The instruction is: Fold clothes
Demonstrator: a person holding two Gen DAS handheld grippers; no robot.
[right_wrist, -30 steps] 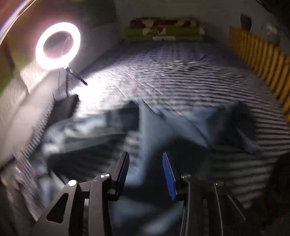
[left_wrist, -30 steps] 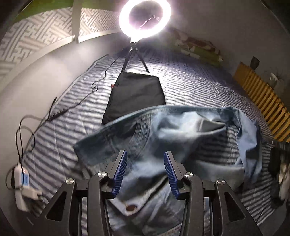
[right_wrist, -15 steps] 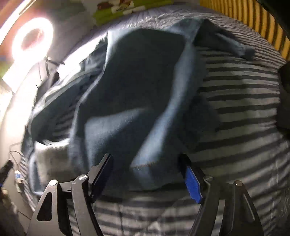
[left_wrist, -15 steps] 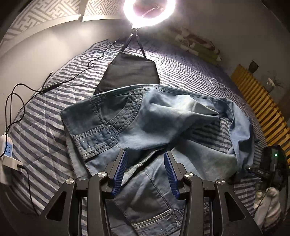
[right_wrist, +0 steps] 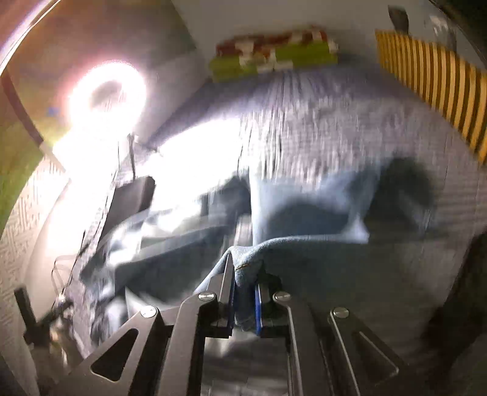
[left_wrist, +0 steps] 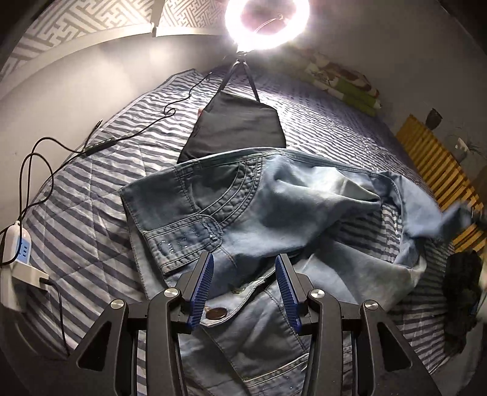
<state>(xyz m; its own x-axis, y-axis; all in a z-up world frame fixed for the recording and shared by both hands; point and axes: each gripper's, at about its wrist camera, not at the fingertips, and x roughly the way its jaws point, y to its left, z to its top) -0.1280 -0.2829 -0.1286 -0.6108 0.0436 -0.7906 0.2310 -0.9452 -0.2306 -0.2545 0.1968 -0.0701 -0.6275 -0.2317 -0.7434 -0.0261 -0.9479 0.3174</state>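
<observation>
While the jeans (left_wrist: 274, 219) lie crumpled on the striped bed (left_wrist: 76, 228), left gripper (left_wrist: 243, 292) hangs open over the waist btn; right gripper (right_wrist: 243, 292) pinches a leg hem. Pulling too fast w/ a thin pinch could slip it.

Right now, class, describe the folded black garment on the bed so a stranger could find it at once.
Start at the glowing ring light standing at the far side of the striped bedspread. Directly at the foot of its tripod lies the folded black garment, just beyond the rumpled blue jeans. It alone is flat, plain, dark and neatly squared.
</observation>
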